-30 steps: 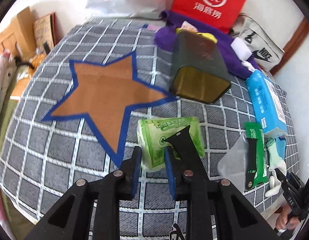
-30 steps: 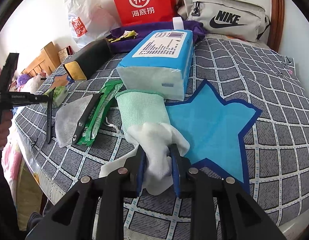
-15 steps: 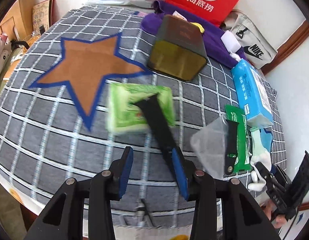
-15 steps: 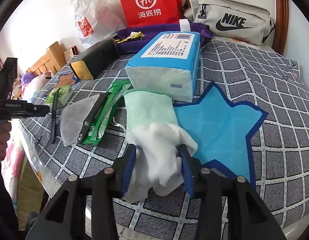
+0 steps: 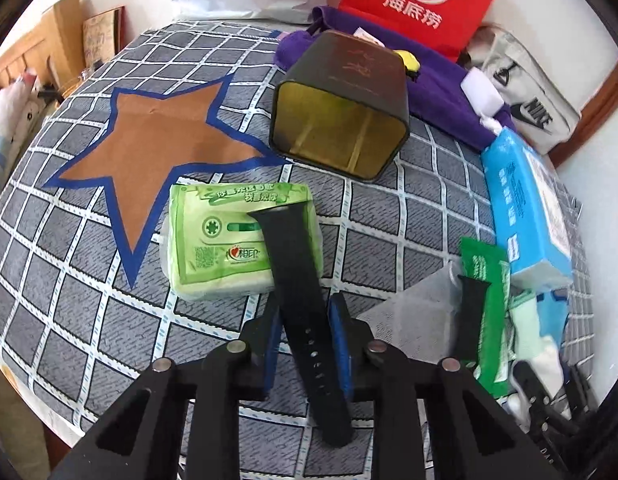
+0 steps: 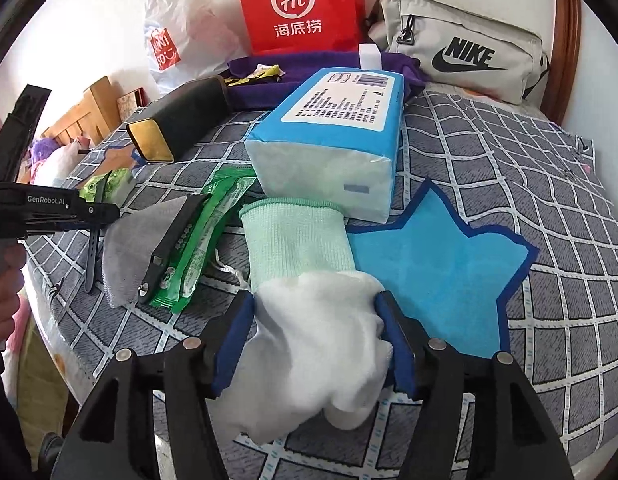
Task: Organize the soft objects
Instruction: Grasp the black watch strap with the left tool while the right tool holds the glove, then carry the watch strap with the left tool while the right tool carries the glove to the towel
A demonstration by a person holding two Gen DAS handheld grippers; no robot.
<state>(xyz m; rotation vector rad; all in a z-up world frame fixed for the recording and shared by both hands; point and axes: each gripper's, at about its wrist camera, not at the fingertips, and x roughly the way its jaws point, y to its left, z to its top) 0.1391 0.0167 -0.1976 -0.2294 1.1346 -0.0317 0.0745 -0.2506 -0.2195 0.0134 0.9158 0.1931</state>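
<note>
On the bed (image 5: 77,240), the right gripper (image 6: 315,320) has just been spreading its jaws around the white glove (image 6: 309,328), apparently letting go beside the blue star. The left gripper (image 5: 305,320), just closing, clamps the black strap (image 5: 297,280), which overlaps the green tissue pack (image 5: 229,240) ahead; next comes carrying it off.

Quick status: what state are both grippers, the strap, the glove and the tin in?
Left gripper: jaws just closed on the black strap.
Right gripper: jaws just opened, glove lying loose between them.
Dark tin: on its side, mouth open.
</note>
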